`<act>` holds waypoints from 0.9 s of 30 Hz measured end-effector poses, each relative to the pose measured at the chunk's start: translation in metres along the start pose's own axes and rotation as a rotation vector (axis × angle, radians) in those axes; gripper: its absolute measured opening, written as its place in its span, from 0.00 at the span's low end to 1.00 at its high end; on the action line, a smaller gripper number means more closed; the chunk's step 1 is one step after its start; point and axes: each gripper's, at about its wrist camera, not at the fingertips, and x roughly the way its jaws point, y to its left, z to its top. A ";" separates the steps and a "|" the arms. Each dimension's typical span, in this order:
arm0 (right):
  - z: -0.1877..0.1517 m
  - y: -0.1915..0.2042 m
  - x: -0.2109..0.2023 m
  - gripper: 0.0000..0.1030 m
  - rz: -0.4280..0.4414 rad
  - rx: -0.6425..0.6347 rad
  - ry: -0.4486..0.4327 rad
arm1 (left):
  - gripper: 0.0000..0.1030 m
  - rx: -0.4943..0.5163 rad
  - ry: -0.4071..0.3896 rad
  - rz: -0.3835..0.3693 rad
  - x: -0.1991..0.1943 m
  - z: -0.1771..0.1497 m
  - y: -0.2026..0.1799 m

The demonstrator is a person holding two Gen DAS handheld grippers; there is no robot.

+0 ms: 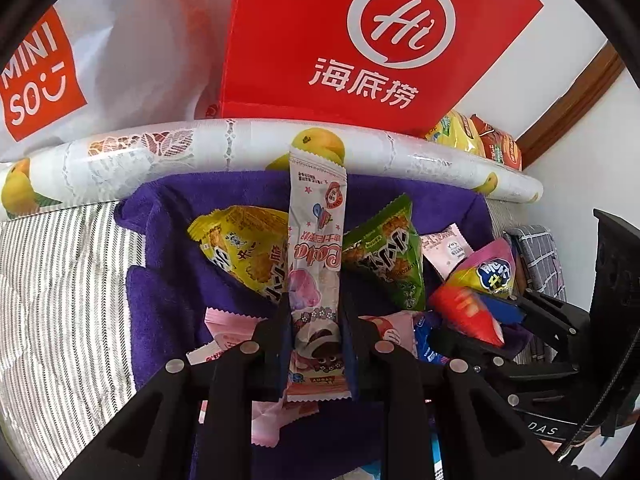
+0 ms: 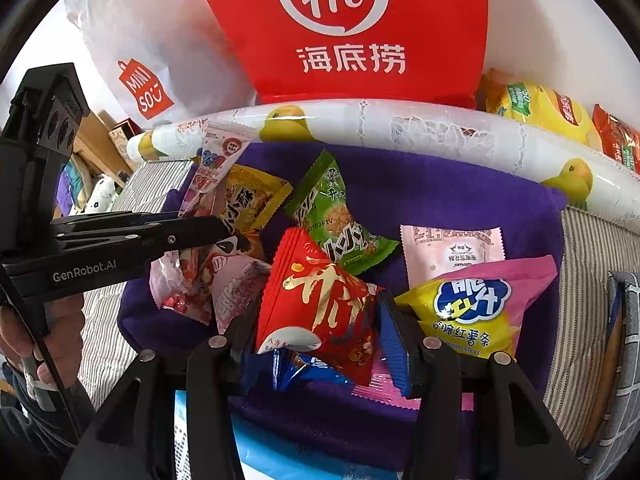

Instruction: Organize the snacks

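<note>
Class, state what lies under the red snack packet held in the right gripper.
Under the red packet a blue wrapper, a pink wrapper and purple towel show; the rest is covered.

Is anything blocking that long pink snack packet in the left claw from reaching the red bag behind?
The left gripper holds the long pink packet upright. Between it and the red bag lies only the rolled fruit-print tablecloth, a low ridge the packet's top already reaches. Nothing else visible intervenes.
</note>
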 end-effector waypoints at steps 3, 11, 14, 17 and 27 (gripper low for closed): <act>0.001 0.001 0.000 0.58 -0.007 -0.009 -0.009 | 0.20 0.001 0.001 -0.003 0.001 0.000 0.000; 0.001 0.003 -0.020 0.60 -0.001 0.011 -0.063 | 0.37 0.020 0.015 -0.003 0.000 0.000 -0.006; 0.000 0.006 -0.033 0.60 -0.013 0.015 -0.093 | 0.44 0.037 0.010 0.004 -0.004 -0.001 -0.011; -0.003 0.006 -0.045 0.60 -0.036 0.038 -0.108 | 0.48 0.055 0.007 0.013 -0.011 -0.003 -0.016; -0.028 0.012 -0.091 0.60 -0.188 0.084 -0.156 | 0.55 0.069 -0.045 0.008 -0.060 -0.028 -0.032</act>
